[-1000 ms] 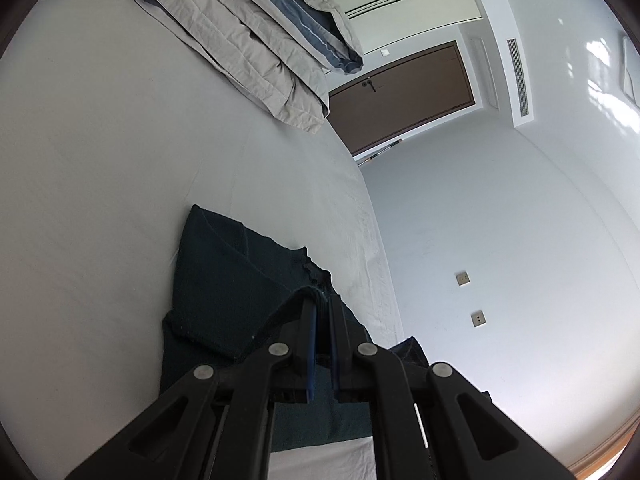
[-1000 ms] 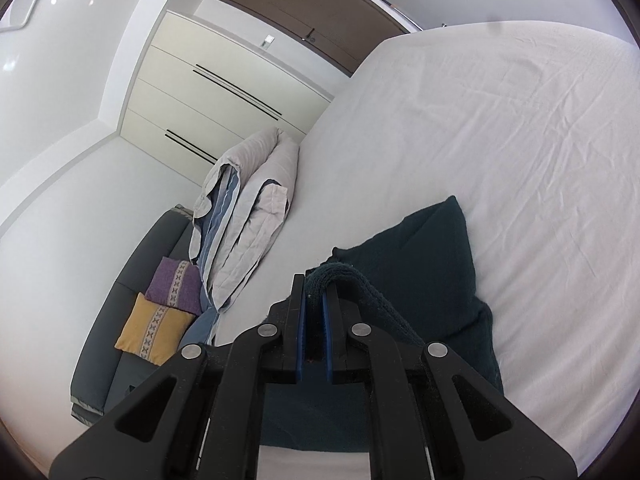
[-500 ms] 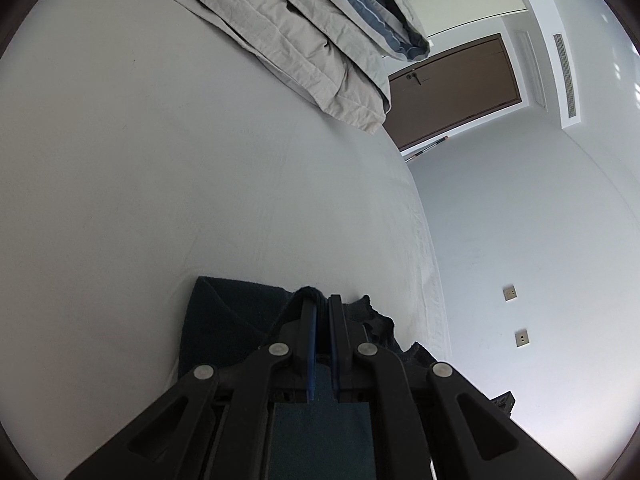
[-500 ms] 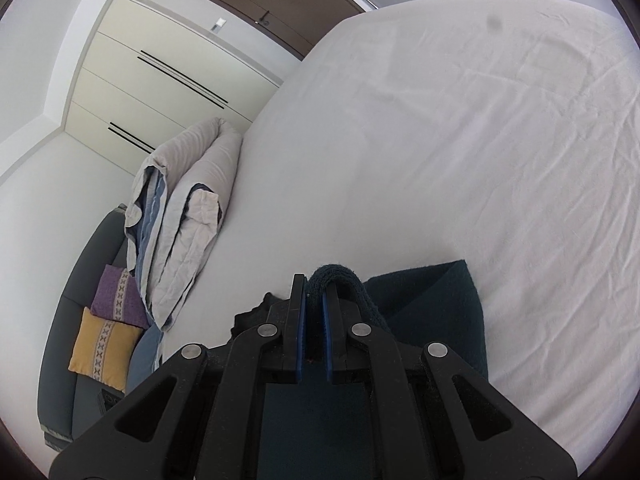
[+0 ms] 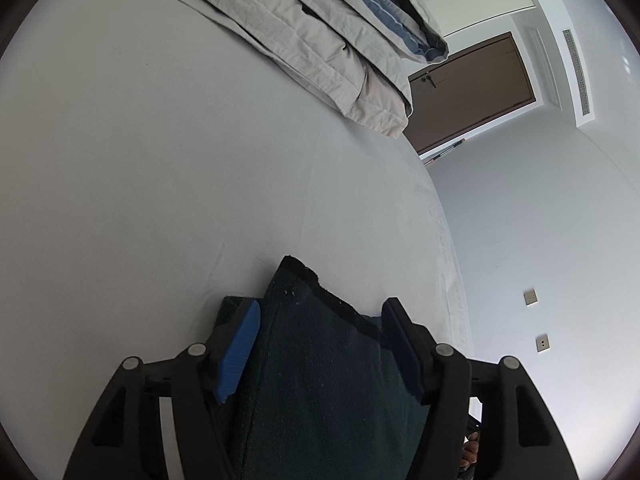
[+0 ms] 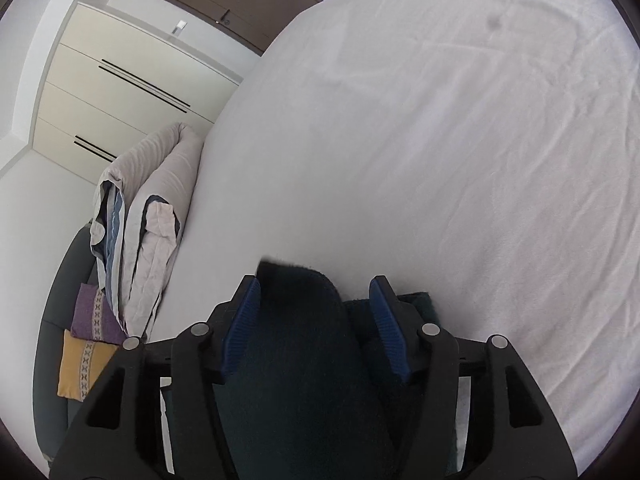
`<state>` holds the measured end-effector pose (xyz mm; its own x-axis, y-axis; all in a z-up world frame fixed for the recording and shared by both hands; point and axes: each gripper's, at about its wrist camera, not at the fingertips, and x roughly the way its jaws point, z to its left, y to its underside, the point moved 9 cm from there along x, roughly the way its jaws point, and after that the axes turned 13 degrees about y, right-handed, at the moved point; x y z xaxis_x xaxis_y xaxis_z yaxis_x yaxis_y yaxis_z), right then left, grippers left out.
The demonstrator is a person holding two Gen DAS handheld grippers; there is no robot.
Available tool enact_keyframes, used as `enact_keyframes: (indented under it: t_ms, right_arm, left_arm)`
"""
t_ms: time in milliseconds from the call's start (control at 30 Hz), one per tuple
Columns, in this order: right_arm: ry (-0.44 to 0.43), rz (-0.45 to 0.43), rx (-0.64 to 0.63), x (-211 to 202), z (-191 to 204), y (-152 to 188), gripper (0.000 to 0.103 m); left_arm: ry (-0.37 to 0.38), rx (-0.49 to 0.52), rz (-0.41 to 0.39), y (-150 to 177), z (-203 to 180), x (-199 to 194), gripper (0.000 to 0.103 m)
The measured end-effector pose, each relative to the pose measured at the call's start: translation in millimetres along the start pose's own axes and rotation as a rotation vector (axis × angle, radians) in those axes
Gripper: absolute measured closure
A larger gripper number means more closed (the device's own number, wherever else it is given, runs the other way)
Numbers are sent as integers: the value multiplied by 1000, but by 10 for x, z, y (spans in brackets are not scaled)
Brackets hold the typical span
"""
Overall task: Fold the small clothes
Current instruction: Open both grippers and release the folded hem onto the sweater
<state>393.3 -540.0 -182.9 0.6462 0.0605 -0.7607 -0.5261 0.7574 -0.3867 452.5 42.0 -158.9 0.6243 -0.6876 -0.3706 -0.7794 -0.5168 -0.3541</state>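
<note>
A dark teal garment (image 5: 320, 368) lies folded on the white bed sheet (image 5: 160, 168). My left gripper (image 5: 320, 312) is open, and the garment's upper layer with its dark hem sits between the spread fingers. My right gripper (image 6: 316, 292) is open too, with a rounded fold of the same garment (image 6: 300, 344) lying between its blue pads (image 6: 244, 320). Neither gripper pinches the cloth. The lower layer peeks out beside the right finger in the right wrist view (image 6: 416, 304).
A folded grey and blue duvet (image 5: 320, 28) lies at the far end of the bed, also in the right wrist view (image 6: 152, 216). A dark sofa with purple and yellow cushions (image 6: 84, 344) stands beside the bed. A brown door (image 5: 472, 88) and wardrobe (image 6: 120, 80) stand beyond.
Both grippers carried the garment's edge forward over the rest of the cloth, lowered it, and then opened, letting the fold go.
</note>
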Motion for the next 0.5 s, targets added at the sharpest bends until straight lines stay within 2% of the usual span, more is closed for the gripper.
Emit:
enact_keyframes:
  t_ms: [167,300,467,500]
  right_arm:
    - [99,-35,-192,-279,125,247,47]
    - [185,-26,-374,-439,104,645,49]
    - [248,-4,-472,-598,-10,1118,49]
    - [257,4,-484,-594,-34,1185,49]
  left_arm:
    - [-44,122,1,256,-172,-300,37]
    - [-103,208,33,618,-181,-498,37]
    - [-140,234,74,1008,-38,-643,38]
    - [-144,234,82,1066,-7,-651,41]
